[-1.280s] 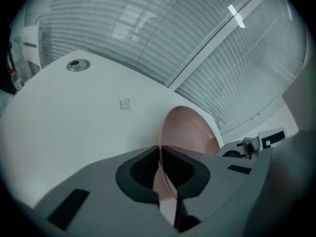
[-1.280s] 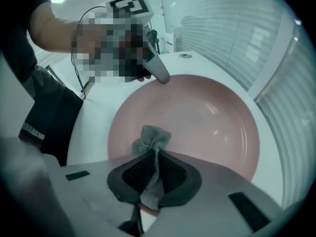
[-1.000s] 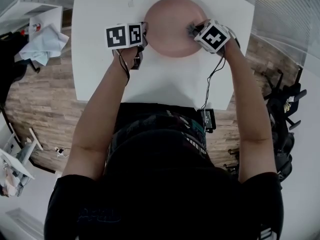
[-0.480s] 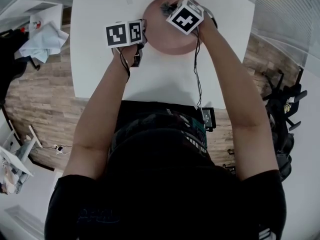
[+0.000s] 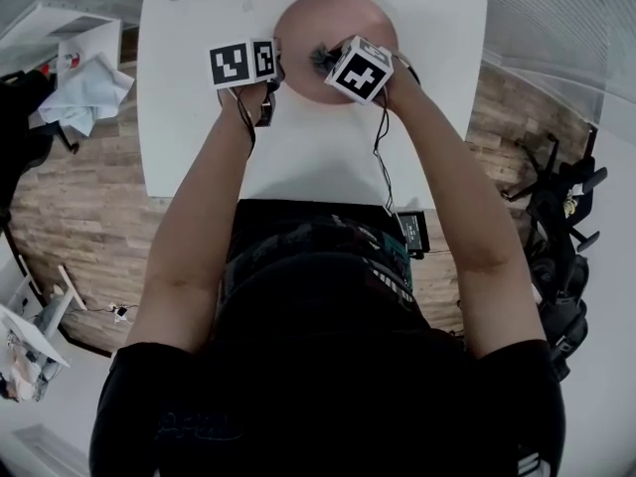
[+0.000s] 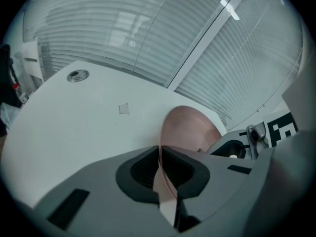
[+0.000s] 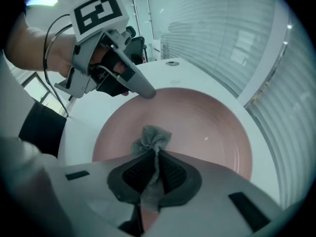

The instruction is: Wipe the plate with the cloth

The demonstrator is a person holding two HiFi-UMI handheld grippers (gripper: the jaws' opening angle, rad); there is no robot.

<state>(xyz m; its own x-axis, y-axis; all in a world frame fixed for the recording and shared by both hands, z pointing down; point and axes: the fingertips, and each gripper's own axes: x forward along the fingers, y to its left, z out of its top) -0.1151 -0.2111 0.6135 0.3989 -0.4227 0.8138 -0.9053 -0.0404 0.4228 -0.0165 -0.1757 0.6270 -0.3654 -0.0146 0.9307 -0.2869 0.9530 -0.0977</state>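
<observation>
Cloth (image 7: 152, 138) between right jaws, over plate (image 7: 210, 125)

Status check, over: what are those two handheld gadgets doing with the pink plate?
Left gripper shut on the plate rim. Right gripper shut on the grey cloth, over the plate's middle. Nothing in the way.

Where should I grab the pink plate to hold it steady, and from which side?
The thin rim at the left of the plate, from the left, a jaw on each face, as the left gripper does. Only the rim fits the jaws; the cloth needs the middle.
</observation>
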